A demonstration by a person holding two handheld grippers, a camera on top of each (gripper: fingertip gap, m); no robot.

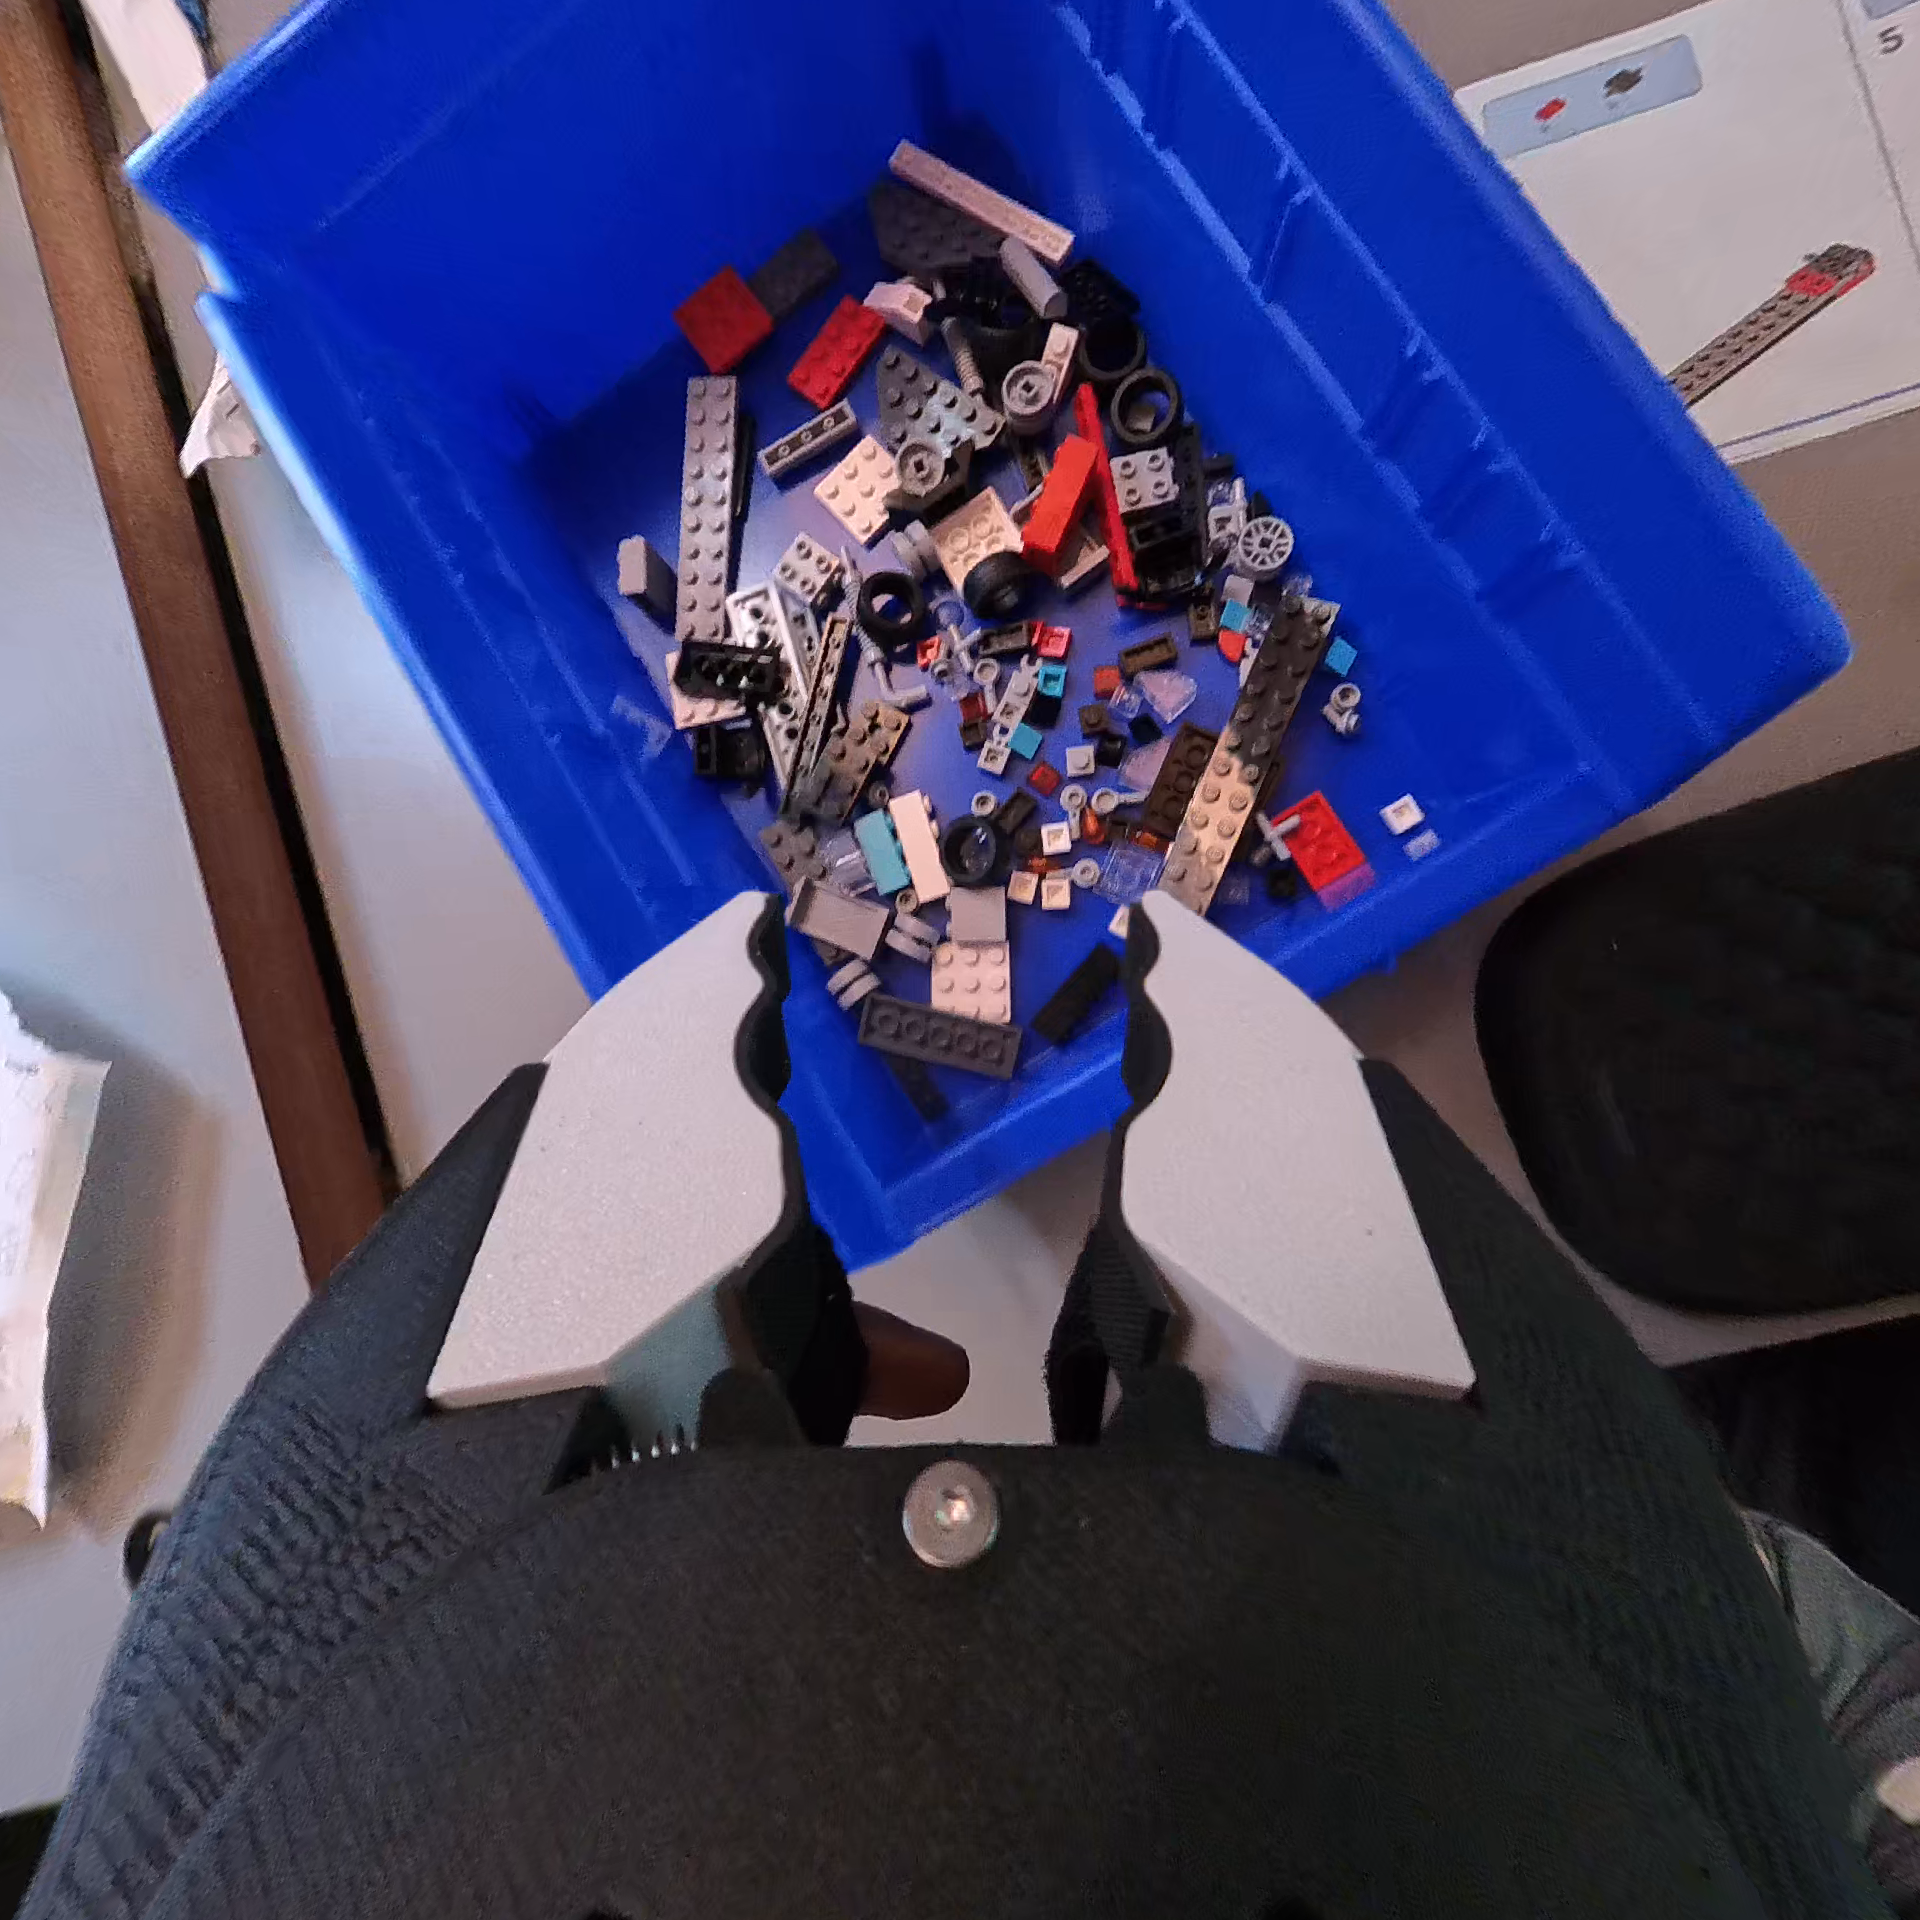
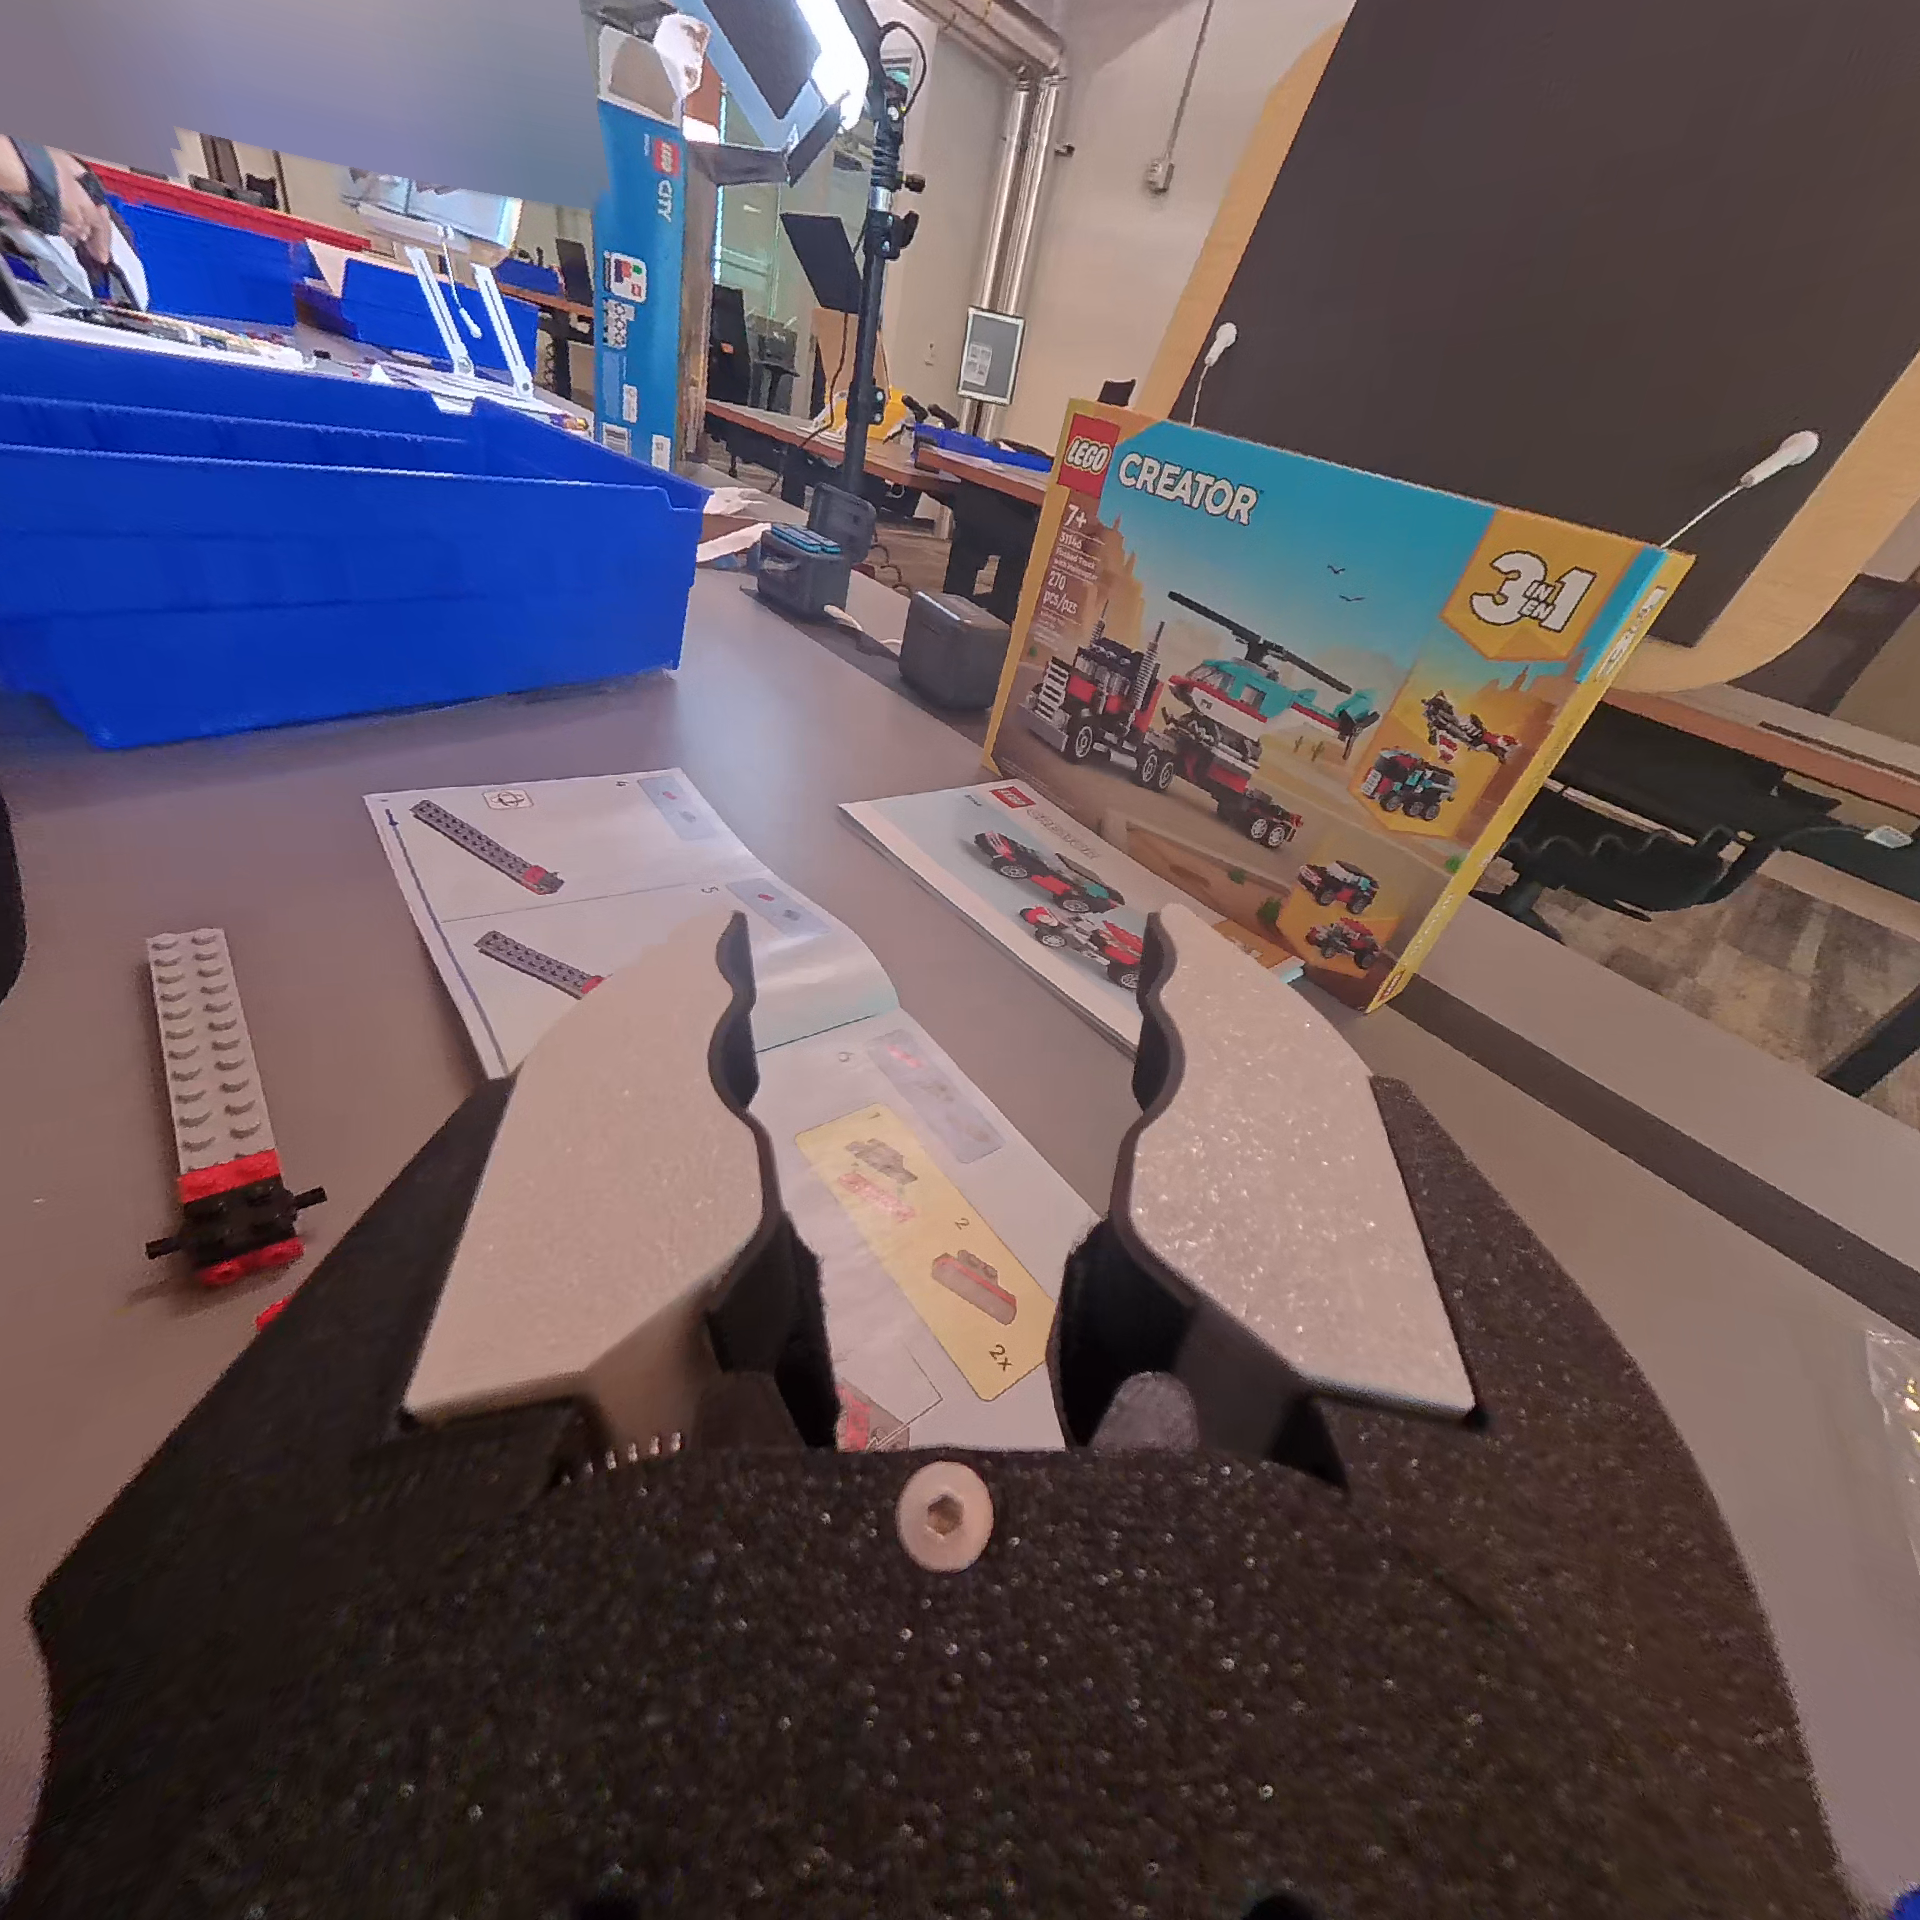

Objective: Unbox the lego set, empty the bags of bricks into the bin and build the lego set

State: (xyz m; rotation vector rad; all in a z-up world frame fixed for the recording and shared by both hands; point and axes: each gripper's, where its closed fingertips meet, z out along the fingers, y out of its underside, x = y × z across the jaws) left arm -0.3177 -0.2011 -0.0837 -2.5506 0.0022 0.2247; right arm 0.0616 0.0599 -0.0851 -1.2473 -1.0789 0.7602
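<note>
A blue bin [image 1: 416, 343] holds a heap of loose grey, black, red and white bricks [image 1: 977, 582]. My left gripper [image 1: 951, 914] hangs open and empty above the bin's near corner. The bin also shows in the right wrist view [image 2: 343, 582] at the left. My right gripper [image 2: 940, 935] is open and empty, low over the open instruction booklet [image 2: 623, 873]. A partly built long grey plate with a red and black end [image 2: 213, 1091] lies on the grey table [image 2: 312, 810], left of the right gripper. The set's box [image 2: 1340, 707] stands upright at the back right.
A second booklet [image 2: 1029, 883] lies in front of the box. The open booklet's page shows right of the bin [image 1: 1766, 239]. A black chair [image 1: 1714, 1060] is by the table edge. A torn white bag [image 1: 31, 1226] lies at the left. Another blue box [image 2: 639, 260] and a light stand [image 2: 878, 260] stand behind.
</note>
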